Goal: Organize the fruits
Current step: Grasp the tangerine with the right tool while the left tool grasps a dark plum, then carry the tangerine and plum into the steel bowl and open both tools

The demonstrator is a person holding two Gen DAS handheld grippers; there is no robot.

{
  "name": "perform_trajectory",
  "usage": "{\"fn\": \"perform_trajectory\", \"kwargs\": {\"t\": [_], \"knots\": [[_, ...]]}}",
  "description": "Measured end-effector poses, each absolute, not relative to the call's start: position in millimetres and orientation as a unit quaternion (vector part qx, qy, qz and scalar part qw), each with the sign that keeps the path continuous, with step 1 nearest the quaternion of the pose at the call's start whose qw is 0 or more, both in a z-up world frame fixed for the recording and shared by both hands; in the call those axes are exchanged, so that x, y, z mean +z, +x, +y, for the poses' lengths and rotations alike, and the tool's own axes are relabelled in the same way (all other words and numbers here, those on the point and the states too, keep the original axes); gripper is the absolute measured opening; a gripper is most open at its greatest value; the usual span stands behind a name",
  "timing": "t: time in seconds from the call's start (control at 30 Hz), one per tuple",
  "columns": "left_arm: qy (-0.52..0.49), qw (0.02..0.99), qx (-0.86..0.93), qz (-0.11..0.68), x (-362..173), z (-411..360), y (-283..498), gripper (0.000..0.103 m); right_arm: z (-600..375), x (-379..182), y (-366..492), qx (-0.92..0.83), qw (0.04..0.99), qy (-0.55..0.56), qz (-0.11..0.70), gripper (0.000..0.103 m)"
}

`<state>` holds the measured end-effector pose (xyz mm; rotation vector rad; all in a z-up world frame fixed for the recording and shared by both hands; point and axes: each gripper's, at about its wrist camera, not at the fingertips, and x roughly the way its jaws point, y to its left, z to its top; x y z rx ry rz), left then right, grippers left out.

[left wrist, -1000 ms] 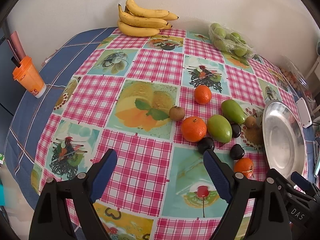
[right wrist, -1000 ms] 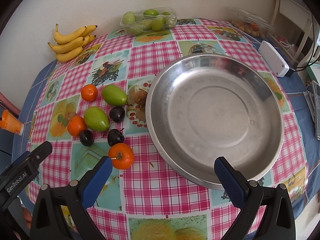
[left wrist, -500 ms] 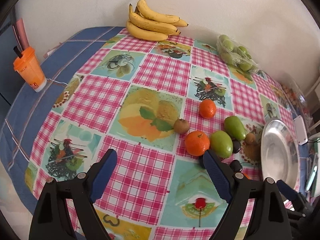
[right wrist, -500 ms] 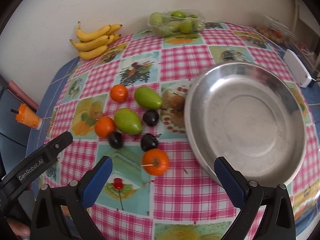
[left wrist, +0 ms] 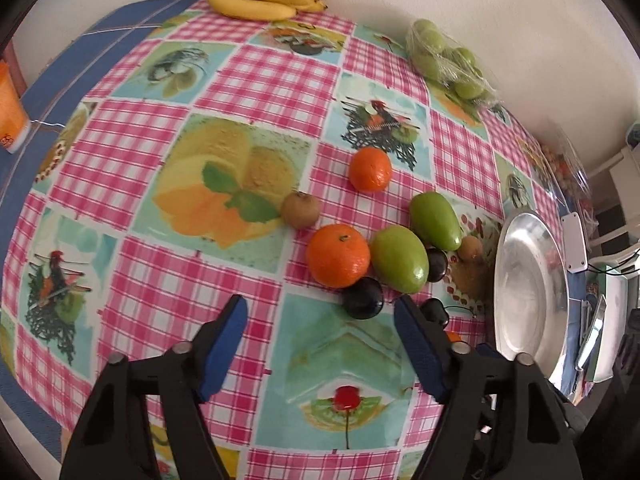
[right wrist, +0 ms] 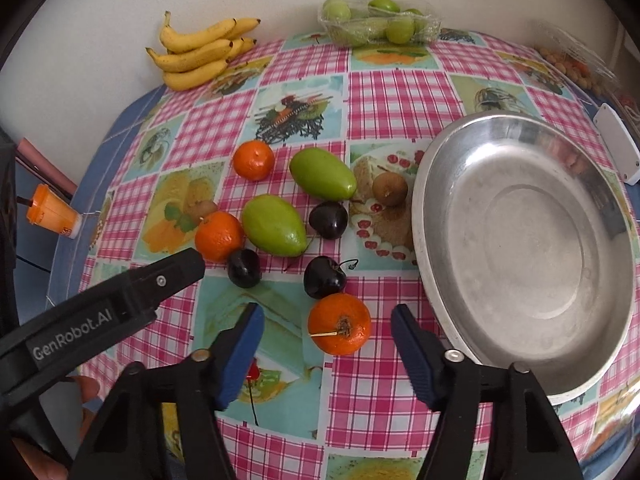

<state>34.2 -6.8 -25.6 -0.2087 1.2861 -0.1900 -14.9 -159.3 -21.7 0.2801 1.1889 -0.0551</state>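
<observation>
Tablecloth (right wrist: 384, 92): both tongs parted, just narrowing, empty; only right view shows stemmed orange (right wrist: 339, 324).

Bright, soft daylight; faint shadows; sharp focus; strong fisheye edge curvature.

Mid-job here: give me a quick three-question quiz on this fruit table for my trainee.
1. True or false: the metal plate already holds fruit.
2. Which fruit lies between the right gripper's fingers? A) banana B) orange C) kiwi
3. How many loose oranges show in the right wrist view?

Key
1. False: the plate is bare.
2. B: the stemmed orange lies between the fingers, which have just been closing but do not touch it.
3. Three: the stemmed one, one by the left gripper at, and one farther back.
</observation>
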Motion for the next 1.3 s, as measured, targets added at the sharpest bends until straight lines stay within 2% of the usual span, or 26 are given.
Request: {"fn": "perform_trajectory", "kwargs": {"t": [0.1,0.17,0.27,0.37,0.63,0.8,1.3], "knots": [[-0.092,0.782,-0.099,0.608,-30.0,-14.7,37.2,0.065,-160.2,-29.1,-11.8,-0.032,0.812,0.128,0.569,0.056],[-0.09,0.777,-0.106,0.614,-33.6,-19.5,39.2,0.058,-160.7,-32.8,-9.9,-0.031,0.808,0.128,0.574,0.054],[-0.086,0.773,-0.109,0.619,-37.9,-24.3,43.0,0.056,-161.1,-37.6,-6.6,-0.035,0.804,0.125,0.581,0.049],[-0.085,0.773,-0.112,0.619,-39.1,-24.6,44.9,0.046,-161.6,-40.9,-4.2,-0.04,0.8,0.125,0.586,0.048],[-0.087,0.771,-0.121,0.619,-45.6,-30.6,49.4,0.038,-161.1,-43.1,-5.9,-0.035,0.796,0.131,0.59,0.041],[-0.088,0.768,-0.128,0.621,-49.4,-33.3,50.1,0.027,-160.2,-43.4,-6.1,-0.035,0.796,0.131,0.591,0.041],[-0.087,0.783,-0.133,0.601,-24.0,-27.4,38.7,0.027,-162.0,-32.4,-12.2,-0.023,0.804,0.145,0.577,0.04]]}}
